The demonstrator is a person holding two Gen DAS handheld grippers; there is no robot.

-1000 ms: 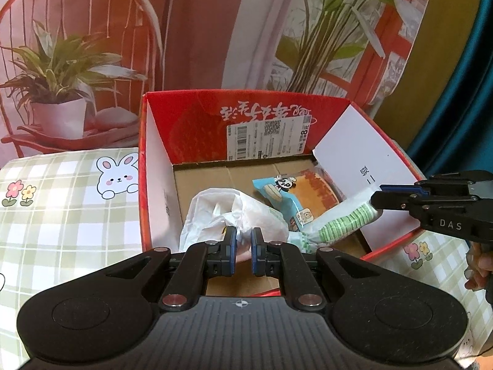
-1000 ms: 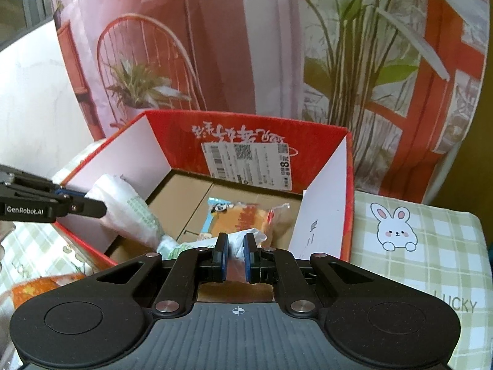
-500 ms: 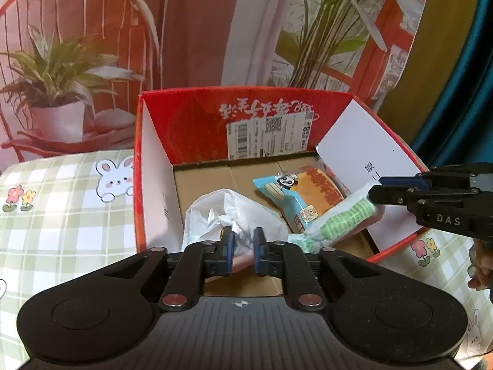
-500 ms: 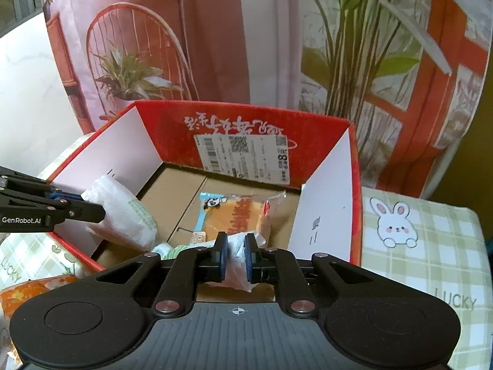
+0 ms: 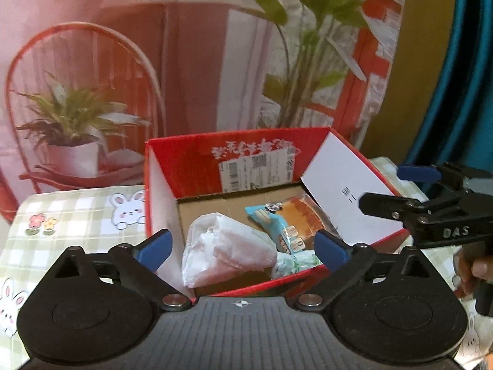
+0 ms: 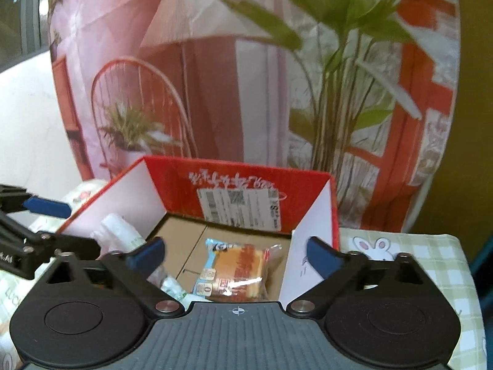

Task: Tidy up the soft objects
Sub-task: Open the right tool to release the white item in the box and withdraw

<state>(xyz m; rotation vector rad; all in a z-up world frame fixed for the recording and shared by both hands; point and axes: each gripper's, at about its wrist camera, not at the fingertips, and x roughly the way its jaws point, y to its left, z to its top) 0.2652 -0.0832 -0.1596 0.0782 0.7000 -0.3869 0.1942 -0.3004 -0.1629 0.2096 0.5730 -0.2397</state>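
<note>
A red cardboard box [image 5: 185,166] [image 6: 308,182] stands open on the table. Inside lie a white plastic-wrapped packet [image 5: 228,249] [image 6: 118,234], a blue and orange bread packet [image 5: 286,222] [image 6: 240,265] and a green and white packet [image 5: 295,263] [image 6: 172,286]. My left gripper [image 5: 243,248] is open and empty, above the box's near edge. My right gripper [image 6: 235,252] is open and empty, above the box's near right side. The right gripper also shows in the left wrist view [image 5: 397,191], and the left gripper in the right wrist view [image 6: 66,225].
A green checked cloth with rabbits [image 5: 77,219] [image 6: 416,252] covers the table around the box. A printed backdrop of plants and a chair [image 5: 215,61] hangs behind. Another packet [image 6: 4,342] lies at the left edge of the right wrist view.
Both grippers have opened and let go of the packets, which now lie in the box. Both grippers have risen and pulled back from the box.
</note>
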